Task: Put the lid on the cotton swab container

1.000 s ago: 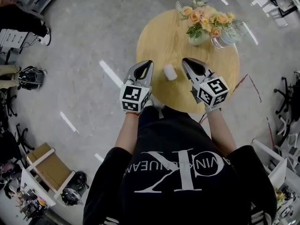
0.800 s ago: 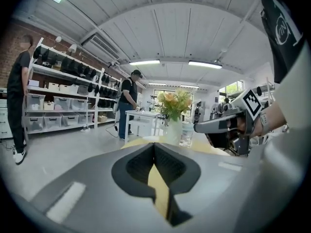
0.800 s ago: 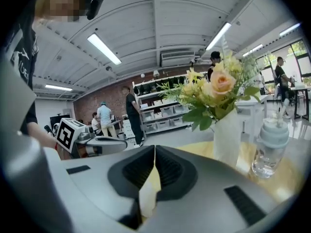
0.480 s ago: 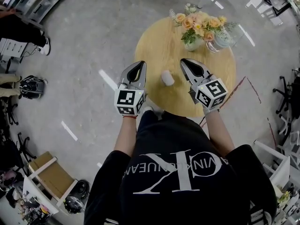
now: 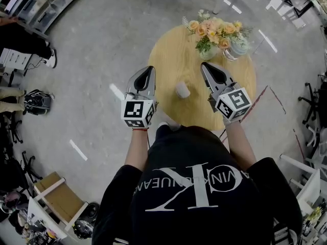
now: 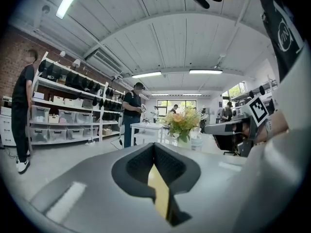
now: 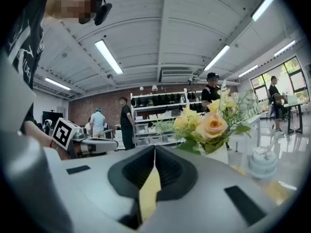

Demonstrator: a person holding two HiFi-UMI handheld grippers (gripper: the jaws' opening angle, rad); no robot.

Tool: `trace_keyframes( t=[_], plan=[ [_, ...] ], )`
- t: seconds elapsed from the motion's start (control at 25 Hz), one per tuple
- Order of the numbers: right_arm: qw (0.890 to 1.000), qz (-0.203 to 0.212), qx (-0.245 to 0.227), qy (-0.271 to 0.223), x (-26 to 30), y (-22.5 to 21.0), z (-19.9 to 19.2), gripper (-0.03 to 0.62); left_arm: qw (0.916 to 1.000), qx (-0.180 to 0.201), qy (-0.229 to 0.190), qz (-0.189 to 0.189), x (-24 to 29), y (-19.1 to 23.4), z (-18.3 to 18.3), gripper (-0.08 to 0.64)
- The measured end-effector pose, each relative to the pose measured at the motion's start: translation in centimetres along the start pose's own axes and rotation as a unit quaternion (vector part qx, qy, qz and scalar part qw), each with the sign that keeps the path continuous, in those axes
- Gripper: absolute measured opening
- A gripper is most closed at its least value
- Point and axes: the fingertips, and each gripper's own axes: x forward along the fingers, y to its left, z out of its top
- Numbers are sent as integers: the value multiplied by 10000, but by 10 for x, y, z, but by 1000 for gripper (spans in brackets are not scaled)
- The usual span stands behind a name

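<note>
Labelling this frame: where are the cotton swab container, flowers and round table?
cotton swab container (image 5: pixel 182 90), head view, its middle.
flowers (image 5: pixel 212 29), head view, the blooms.
round table (image 5: pixel 168 60), head view, bare top.

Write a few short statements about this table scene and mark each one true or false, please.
1. The left gripper and the right gripper are both shut and hold nothing. True.
2. The small white container stands behind the flowers. False: it stands on the near half of the table, between the two grippers.
3. The flowers stand at the far side of the wooden table. True.
4. The left gripper touches the white container. False: there is a clear gap between them.
5. The table top is square. False: it is round.
</note>
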Motion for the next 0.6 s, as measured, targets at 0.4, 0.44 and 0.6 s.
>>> trace_keyframes(
  t=[0.4, 0.44, 0.6],
  plan=[
    [9987, -277, -178, -379, -8, -14, 30, 17, 9995, 99, -243, 164, -3, 12, 22, 12],
    [9985, -291, -198, -407, -9, -14, 33, 17, 9994, 102, -265, 179, -3, 13, 24, 12],
    [9978, -333, -291, -495, -12, -16, 41, 17, 9990, 113, -362, 226, -6, 13, 32, 12]
  ],
)
